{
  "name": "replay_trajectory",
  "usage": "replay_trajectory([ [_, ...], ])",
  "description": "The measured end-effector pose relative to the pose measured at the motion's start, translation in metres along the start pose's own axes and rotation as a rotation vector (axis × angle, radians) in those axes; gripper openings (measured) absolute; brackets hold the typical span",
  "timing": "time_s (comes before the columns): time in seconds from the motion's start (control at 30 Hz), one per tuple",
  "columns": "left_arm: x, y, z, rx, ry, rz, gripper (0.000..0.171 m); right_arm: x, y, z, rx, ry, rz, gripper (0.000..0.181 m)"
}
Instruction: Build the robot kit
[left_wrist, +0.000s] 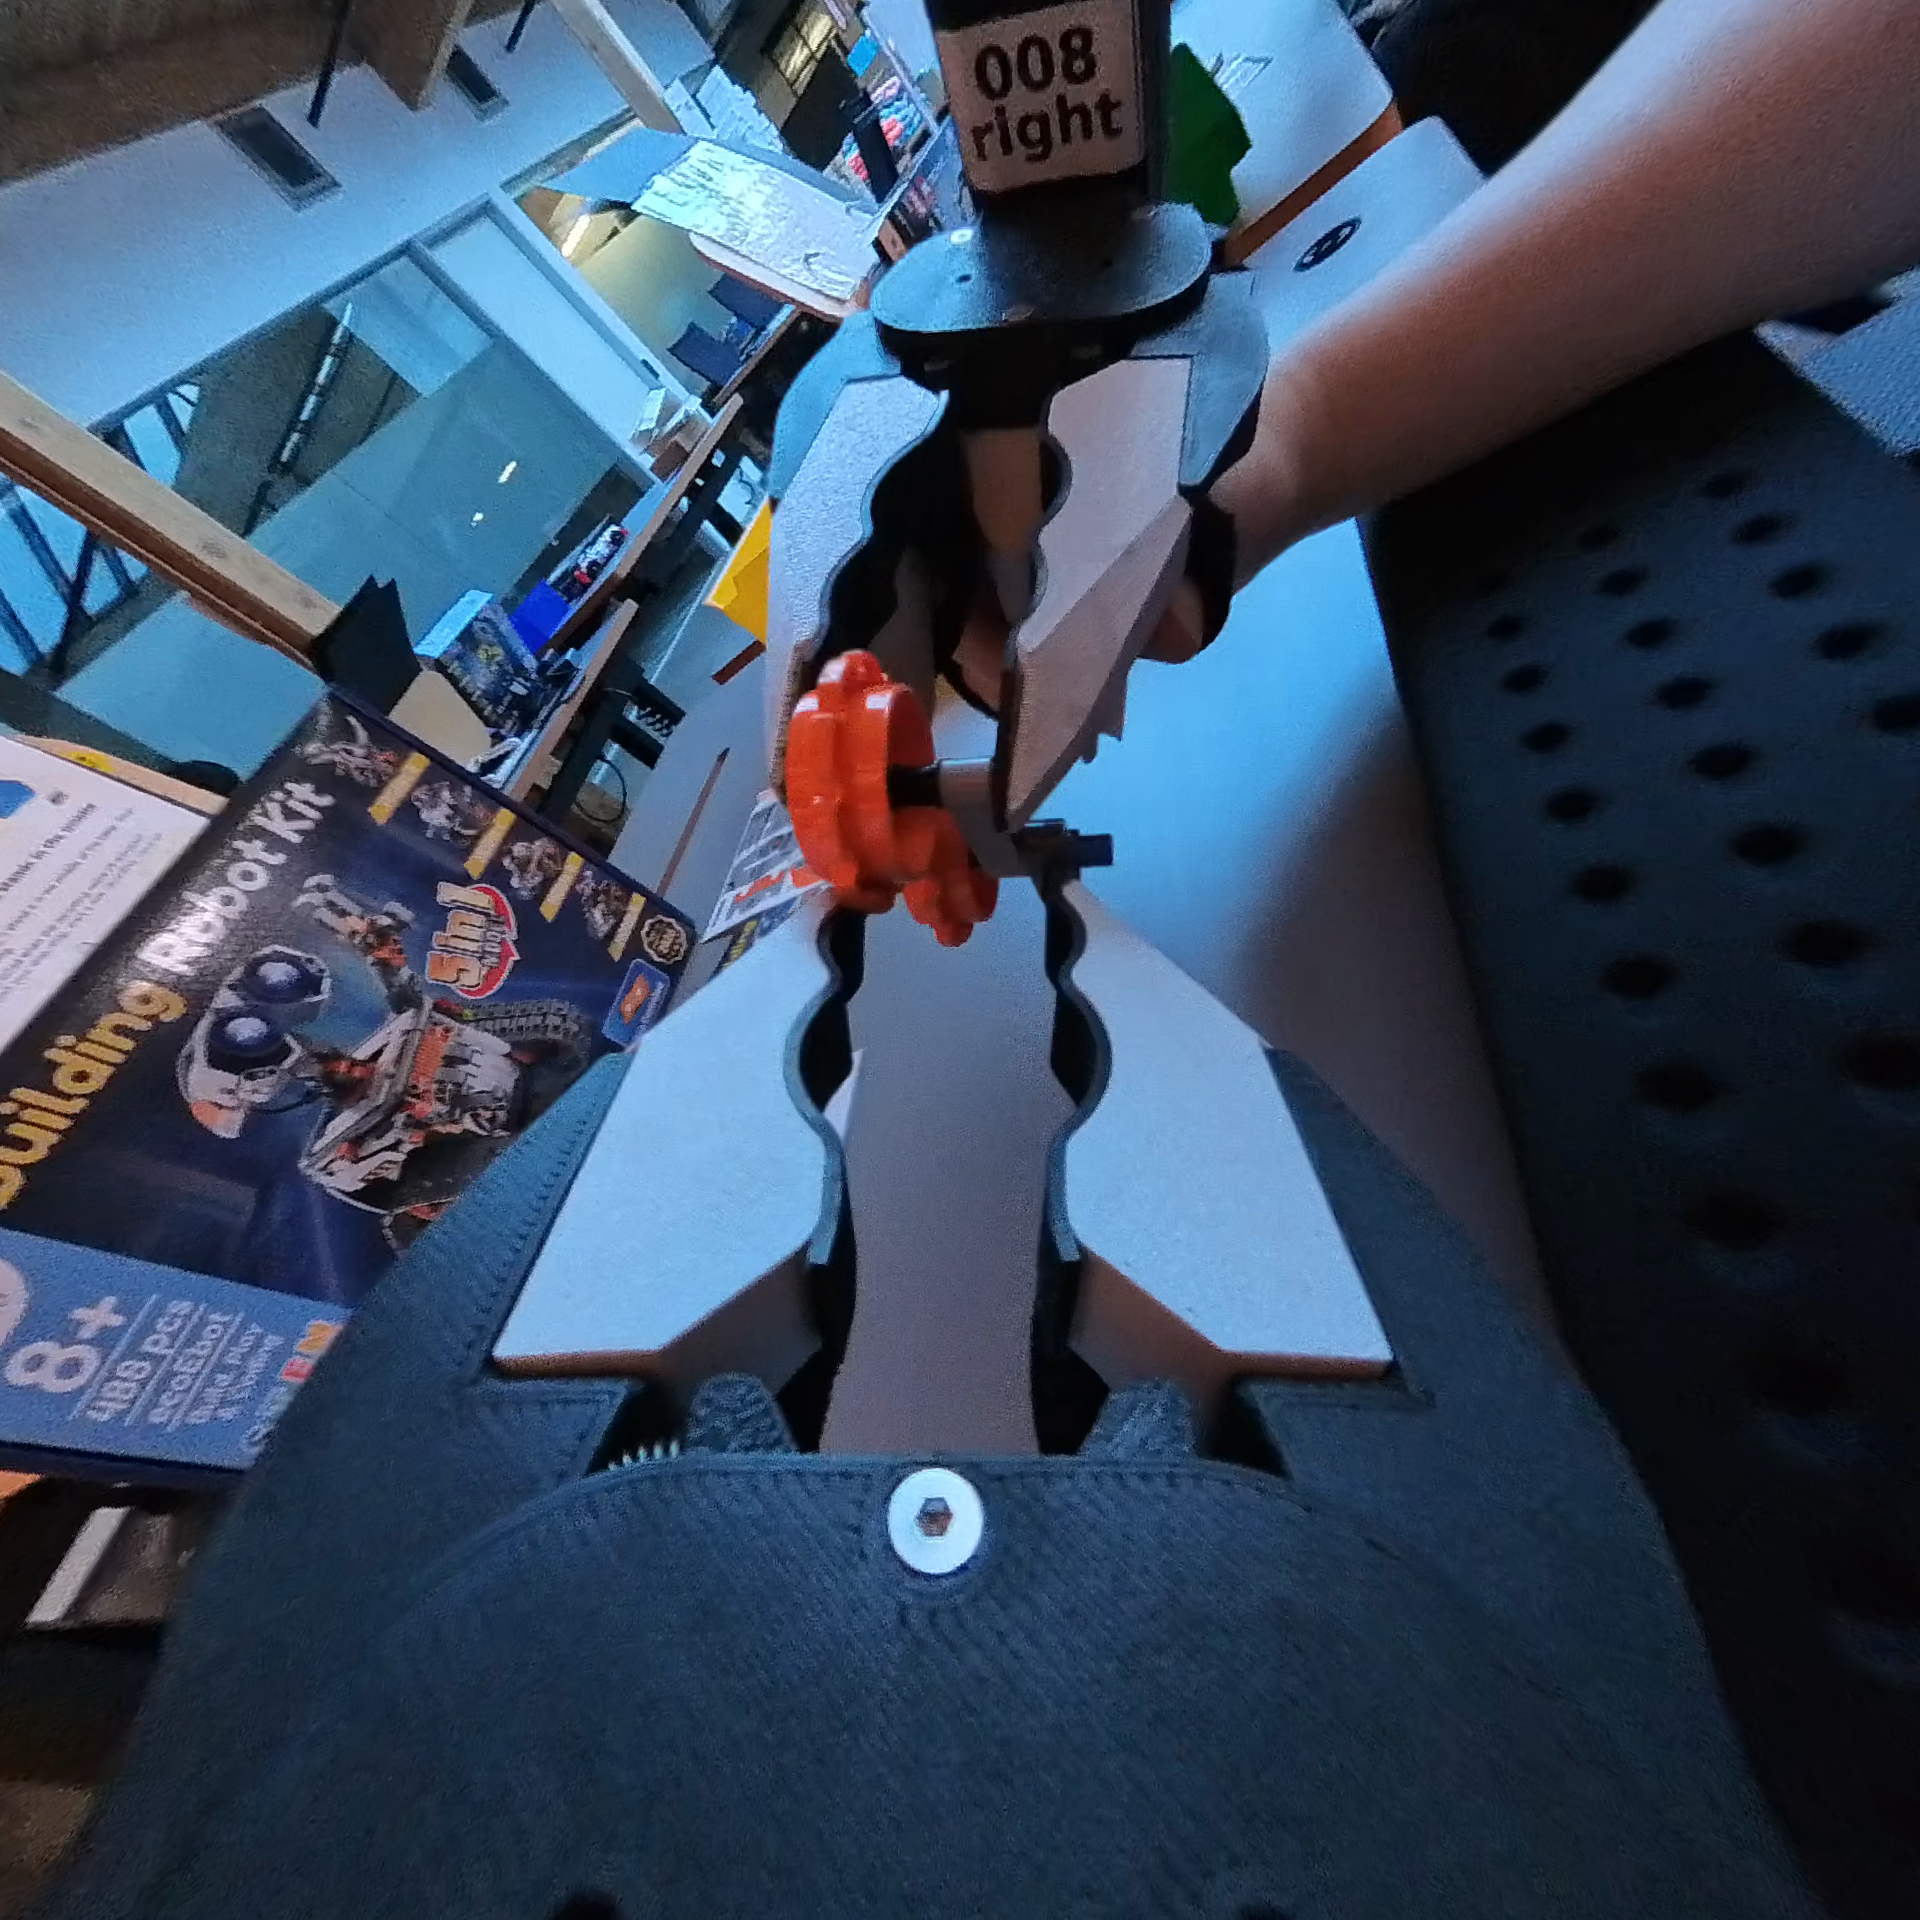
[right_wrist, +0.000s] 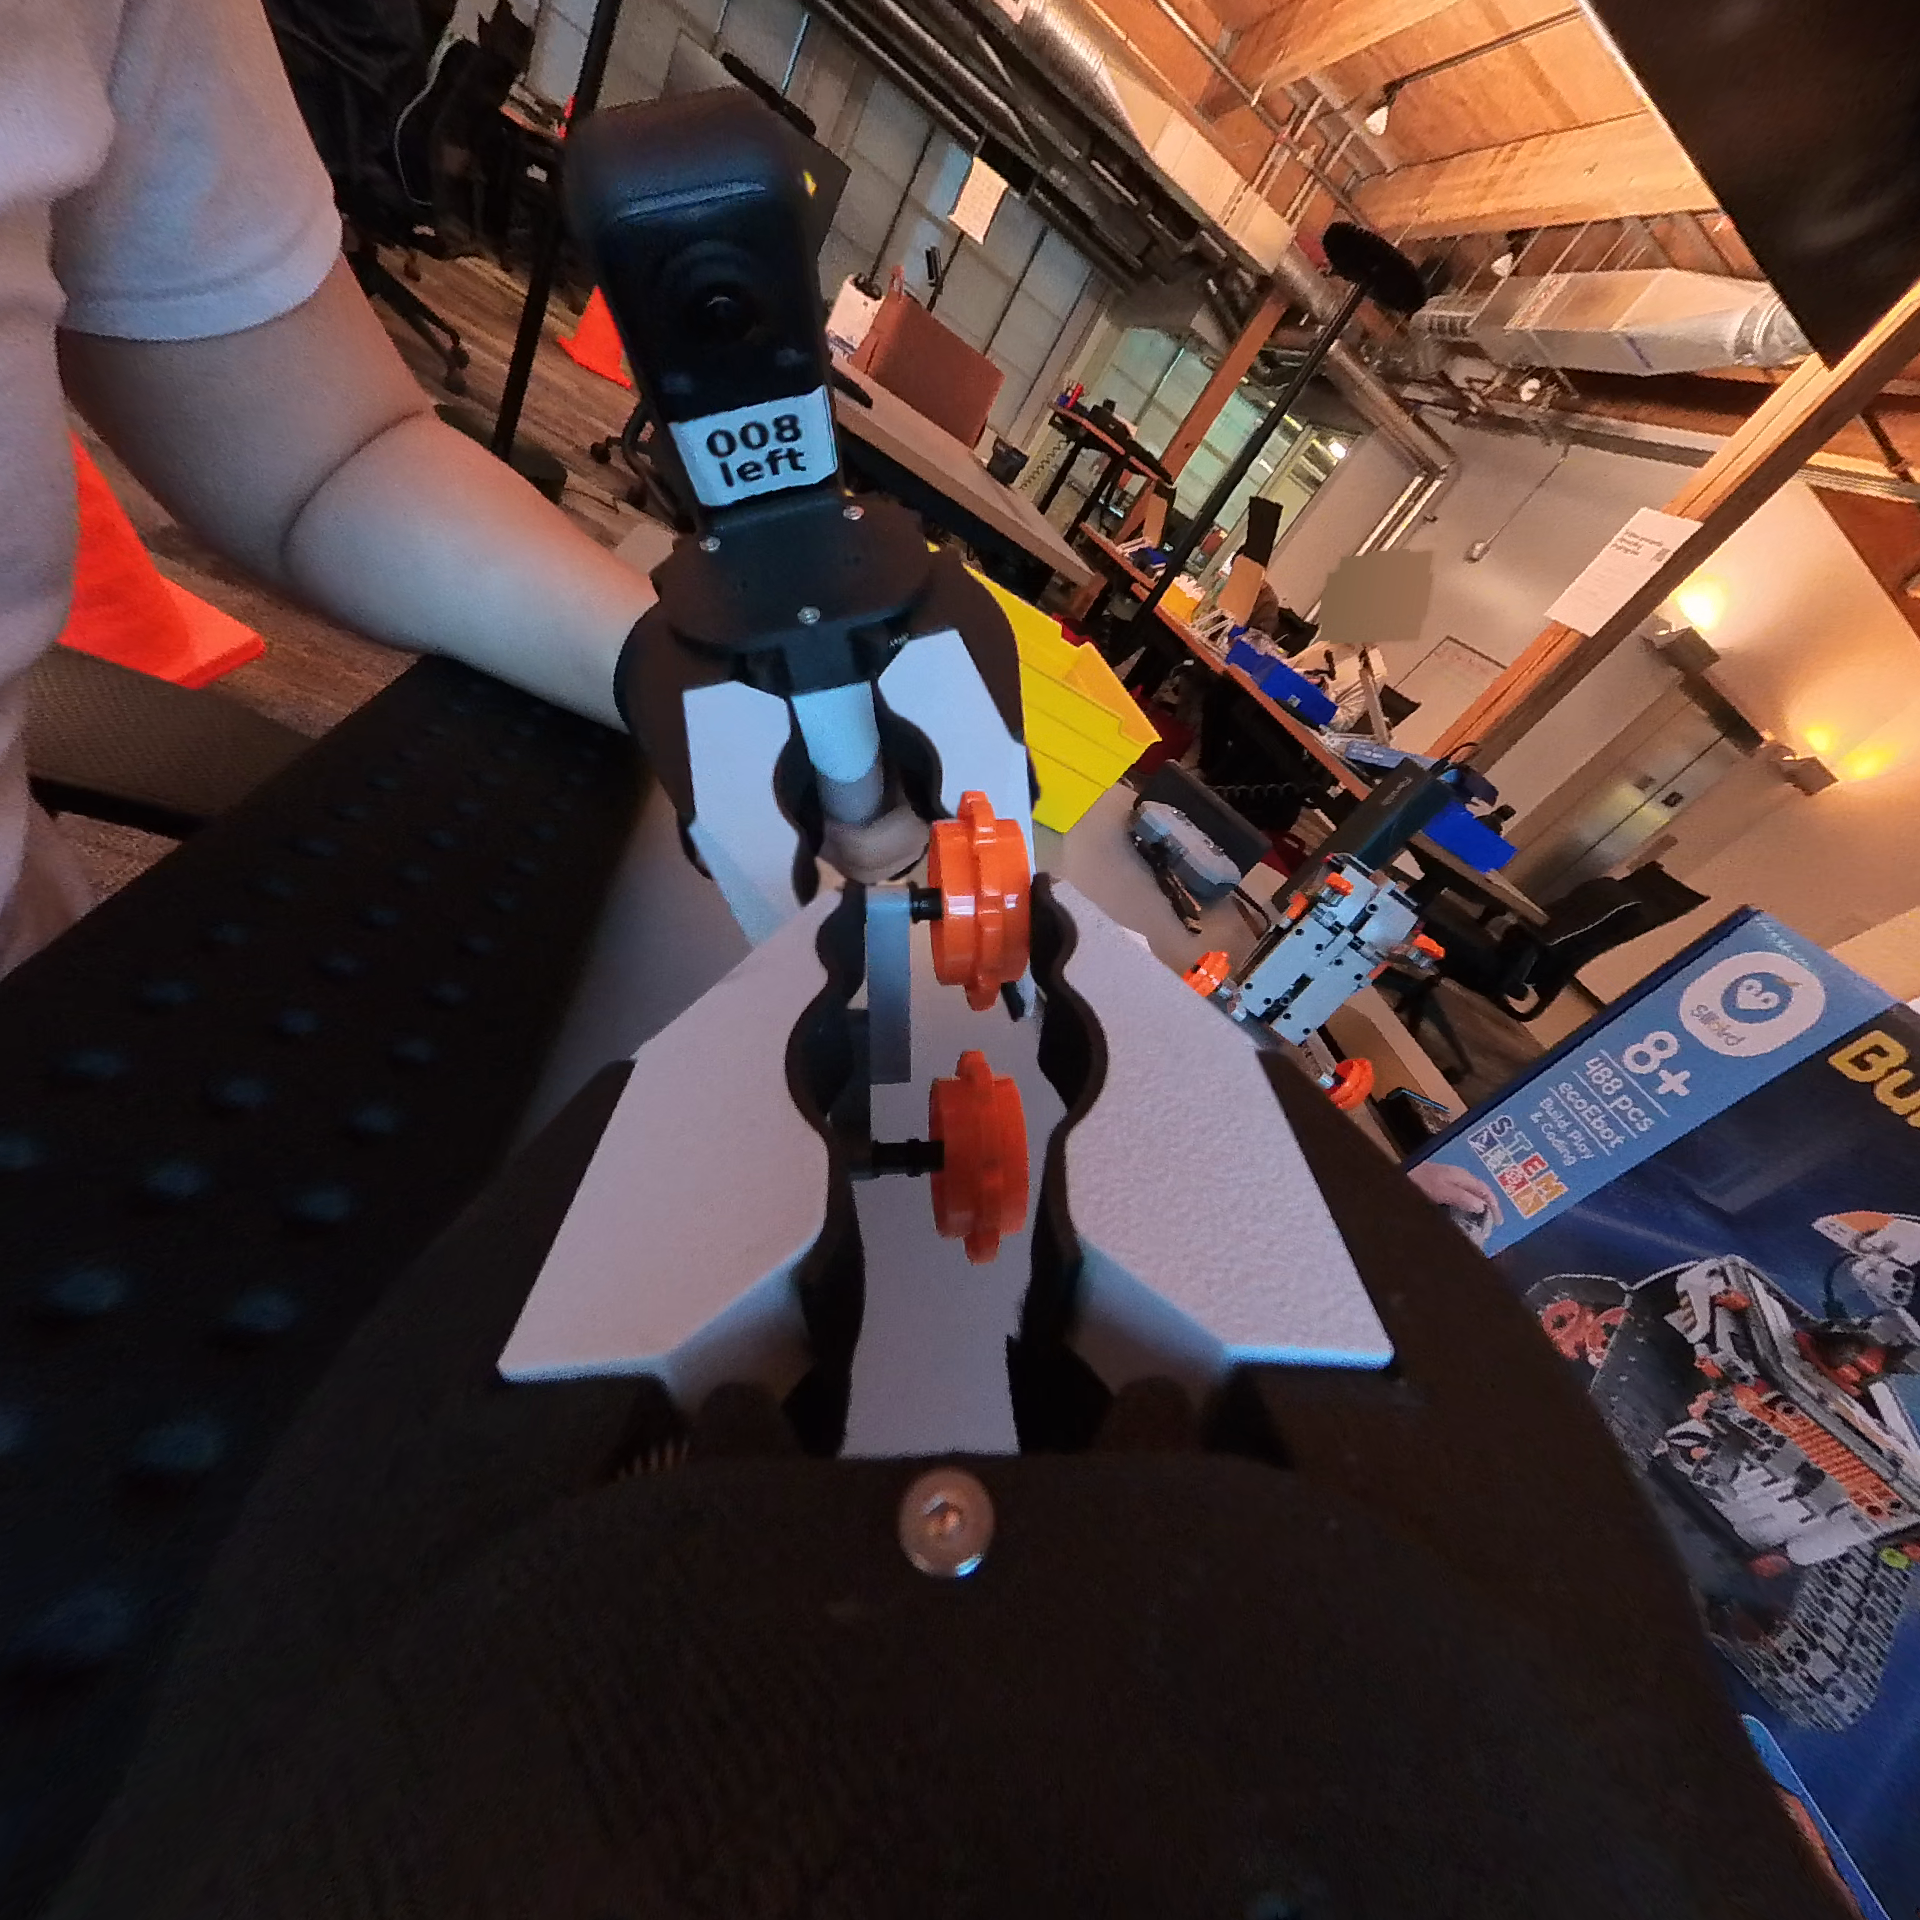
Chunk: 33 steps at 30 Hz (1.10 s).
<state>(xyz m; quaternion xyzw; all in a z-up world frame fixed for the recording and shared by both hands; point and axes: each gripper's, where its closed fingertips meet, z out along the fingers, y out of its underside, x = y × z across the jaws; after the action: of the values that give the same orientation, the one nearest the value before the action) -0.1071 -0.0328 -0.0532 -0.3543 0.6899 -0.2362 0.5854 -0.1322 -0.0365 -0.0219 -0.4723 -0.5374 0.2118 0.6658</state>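
A small assembly: a grey beam carrying two orange toothed wheels on black axles, held in the air above the bench. The right tool is clamped on the assembly, one wheel at its fingertips, the other between its fingers. The left tool meets it tip to tip, jaws part-open; whether it grips cannot be told. A printed kit box lies alongside.

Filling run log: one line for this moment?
left gripper open, tips at gear assembly | right gripper shut on it | kit box alongside
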Motion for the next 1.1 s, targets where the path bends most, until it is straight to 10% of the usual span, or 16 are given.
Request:
replay_trajectory([
  [0.83,0.002,0.002,-0.001,-0.003,0.068,-0.129,0.027,0.004,0.007,-0.004,-0.027,-0.024,0.093,0.032],
  [1.1,-0.016,-0.023,-0.01,0.078,-0.122,0.004,0.046,0.007,-0.019,-0.013,0.045,0.039,-0.014,0.031],
])
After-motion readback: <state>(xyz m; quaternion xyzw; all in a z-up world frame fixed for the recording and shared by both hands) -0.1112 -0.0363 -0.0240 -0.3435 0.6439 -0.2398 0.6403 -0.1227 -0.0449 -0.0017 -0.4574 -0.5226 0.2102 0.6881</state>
